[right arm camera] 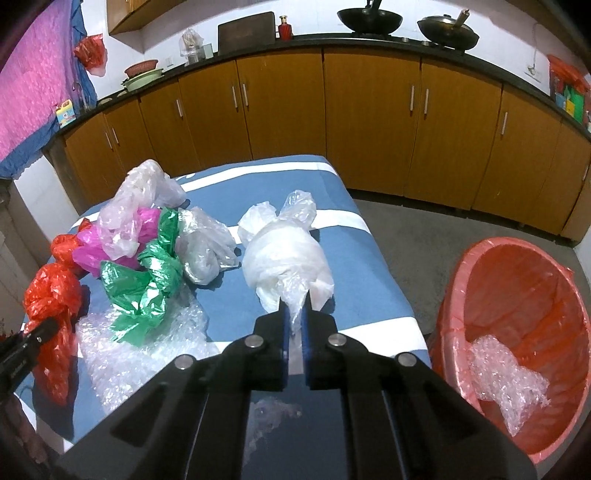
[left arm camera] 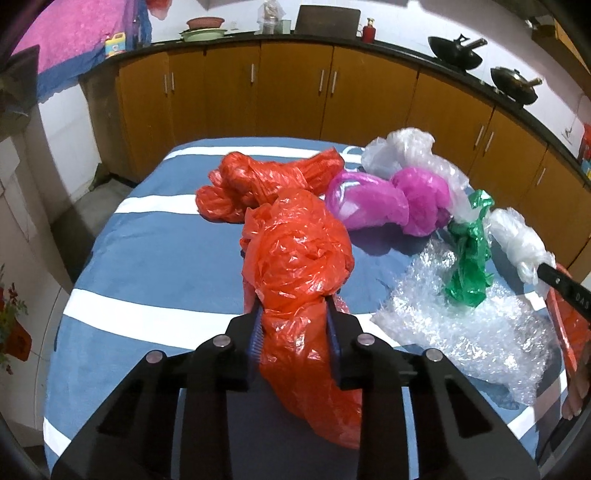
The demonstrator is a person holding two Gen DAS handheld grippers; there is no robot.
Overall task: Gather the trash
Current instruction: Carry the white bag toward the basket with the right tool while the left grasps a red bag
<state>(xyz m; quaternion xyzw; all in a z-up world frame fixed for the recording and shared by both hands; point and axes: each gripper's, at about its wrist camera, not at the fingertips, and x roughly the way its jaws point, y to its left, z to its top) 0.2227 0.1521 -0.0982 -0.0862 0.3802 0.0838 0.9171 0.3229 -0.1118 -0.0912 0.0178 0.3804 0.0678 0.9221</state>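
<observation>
My left gripper (left arm camera: 294, 314) is shut on a crumpled red plastic bag (left arm camera: 295, 251) above the blue striped table (left arm camera: 155, 258). My right gripper (right arm camera: 295, 317) is shut on a white plastic bag (right arm camera: 286, 258) held above the table's right part; the same bag shows in the left wrist view (left arm camera: 517, 240). On the table lie another red bag (left arm camera: 251, 181), a magenta bag (left arm camera: 391, 199), a clear bag (left arm camera: 406, 147), a green bag (right arm camera: 147, 280) and bubble wrap (left arm camera: 461, 332). A red-lined bin (right arm camera: 517, 325) stands on the floor to the right with bubble wrap (right arm camera: 506, 380) inside.
Wooden cabinets (right arm camera: 369, 110) with a dark counter run along the back, with woks (right arm camera: 369, 16) and bowls on top. Grey floor (right arm camera: 424, 229) lies between the table and the cabinets. A pink cloth (left arm camera: 74, 33) hangs at the left.
</observation>
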